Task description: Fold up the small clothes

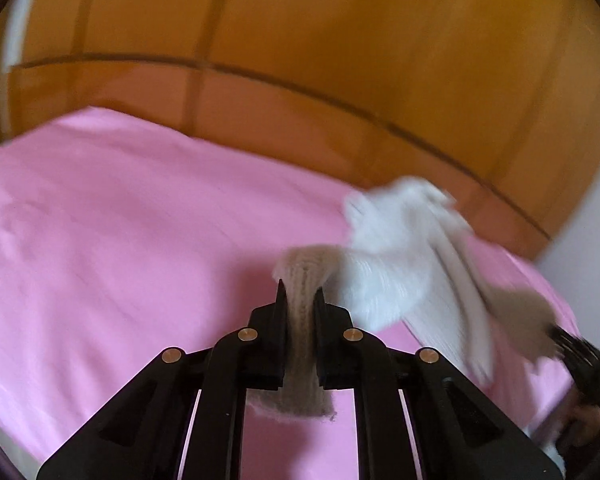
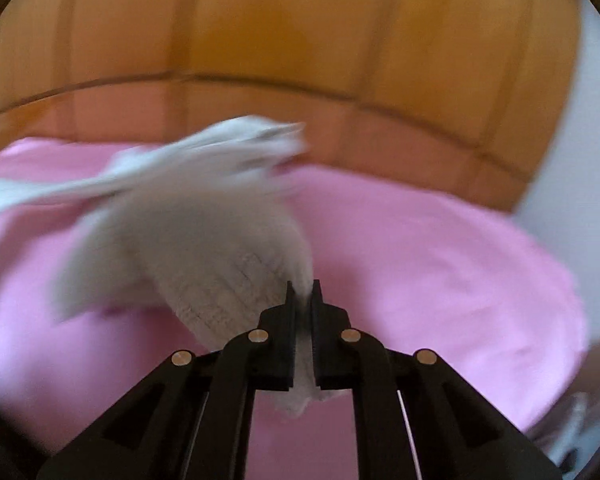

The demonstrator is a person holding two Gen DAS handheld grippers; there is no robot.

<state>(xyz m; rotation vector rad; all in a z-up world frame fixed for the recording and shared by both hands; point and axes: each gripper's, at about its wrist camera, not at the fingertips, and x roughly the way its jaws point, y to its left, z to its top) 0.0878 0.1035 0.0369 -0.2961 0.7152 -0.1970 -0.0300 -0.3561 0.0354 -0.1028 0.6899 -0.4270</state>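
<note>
Over pink-sheeted bed | left claw and right claw each clamped on pale ribbed knit garment | stretched between them, likely to spread before folding.

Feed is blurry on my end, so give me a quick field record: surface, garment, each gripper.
surface: pink sheet, wooden panelling behind
garment: small white knit garment, lifted off the sheet, blurred
left gripper: shut on a ribbed edge of the garment
right gripper: shut on another part of the garment
fold: not yet made
</note>
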